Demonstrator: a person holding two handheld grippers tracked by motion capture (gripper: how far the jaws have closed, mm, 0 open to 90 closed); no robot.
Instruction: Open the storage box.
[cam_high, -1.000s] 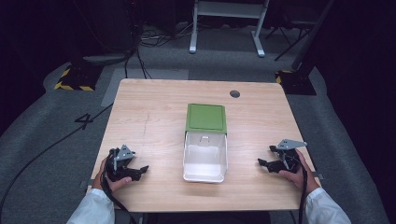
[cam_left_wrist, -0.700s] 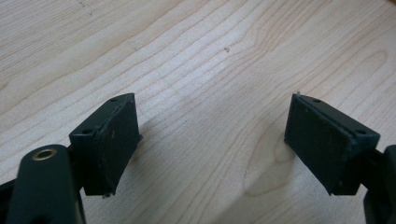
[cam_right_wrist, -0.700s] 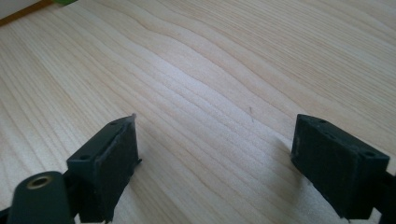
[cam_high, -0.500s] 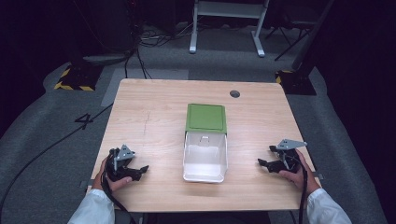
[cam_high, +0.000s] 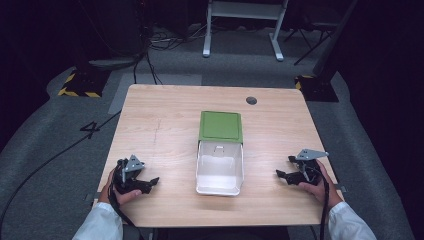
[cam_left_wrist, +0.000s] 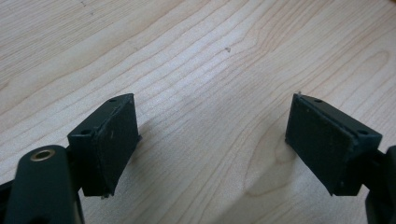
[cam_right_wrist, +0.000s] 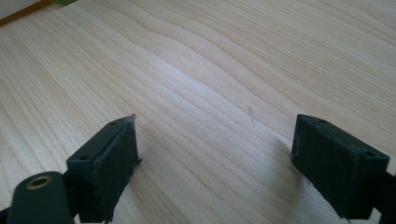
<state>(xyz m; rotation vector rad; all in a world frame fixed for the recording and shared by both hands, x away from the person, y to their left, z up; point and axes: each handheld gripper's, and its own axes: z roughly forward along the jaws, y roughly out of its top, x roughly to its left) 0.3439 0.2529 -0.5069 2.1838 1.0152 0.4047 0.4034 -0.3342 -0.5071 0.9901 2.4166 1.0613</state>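
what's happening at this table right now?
A person sits at a wooden table with a gripper in each hand. The left gripper and right gripper rest near the front corners, jaws open, holding nothing. Between them, untouched, sits a white box with its green lid open and lying flat behind it. The box looks empty.

Bright light on the table (cam_high: 165, 125), dark surroundings; soft, slightly blurred pictures with faint shadows
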